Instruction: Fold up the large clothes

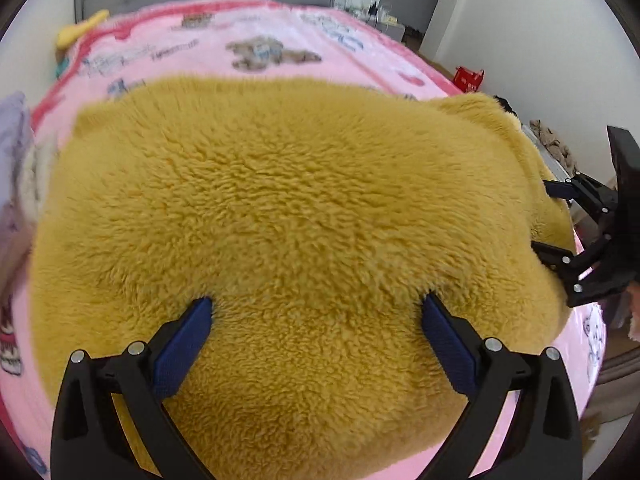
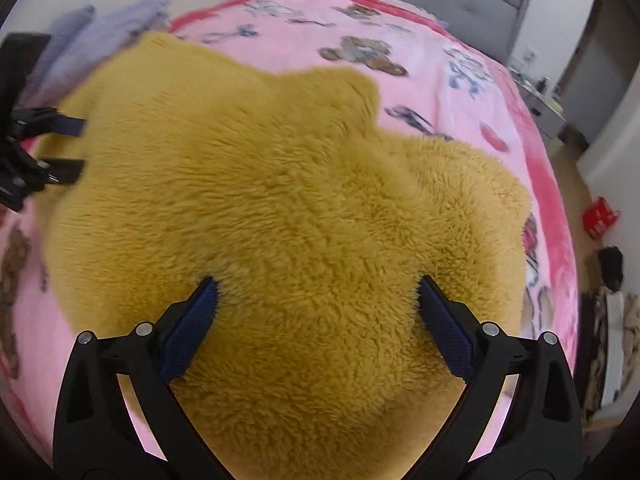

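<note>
The mustard fleece garment [image 1: 280, 216] lies bunched on the pink blanket [image 1: 280, 44], directly under both tools; left gripper [image 1: 316, 312] and right gripper [image 2: 316, 292] stand spread apart, tips sunk in pile, probably pressing the fold flat.

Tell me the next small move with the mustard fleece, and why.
Probably close both on the fleece. The left hand-held gripper and right hand-held gripper are open, their pads pressed into the mustard fleece garment, which lies bunched on the pink blanket; nothing is gripped yet.
</note>
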